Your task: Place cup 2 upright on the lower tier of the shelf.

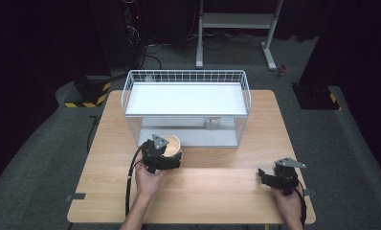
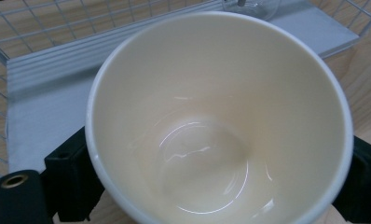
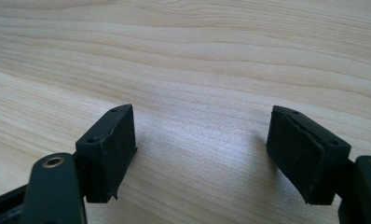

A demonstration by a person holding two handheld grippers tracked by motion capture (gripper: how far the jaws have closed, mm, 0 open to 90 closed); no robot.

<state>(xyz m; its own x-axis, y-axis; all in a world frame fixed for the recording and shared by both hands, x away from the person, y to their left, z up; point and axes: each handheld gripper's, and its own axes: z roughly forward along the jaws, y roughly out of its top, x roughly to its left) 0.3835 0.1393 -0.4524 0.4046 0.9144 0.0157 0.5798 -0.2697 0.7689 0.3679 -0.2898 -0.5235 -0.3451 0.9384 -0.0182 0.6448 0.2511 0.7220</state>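
- While I look down from the high view, my left gripper sits at the front of the white wire rack, with a cream cup at its tip, just ahead of my left hand.
- From the left gripper view I get what the high view cannot give me: the cup is clamped between the two black jaws, one pressed to each side of its wall, and I see straight into its bare, glossy inside.
- Beyond the cup's rim in that view lies the rack's pale lower shelf, with wire mesh above it and the foot of a clear glass at the far edge.
- From the high view that glass stands on the lower shelf, ahead and to the right of the left gripper; whether the cup rests on the table or is lifted, I cannot tell.
- My right gripper is well apart from the left, near the table's right front corner, held in my right hand.
- From the right gripper view its jaws stand wide apart with nothing between them, just bare light wood grain ahead; the high view is too small to show that gap clearly.
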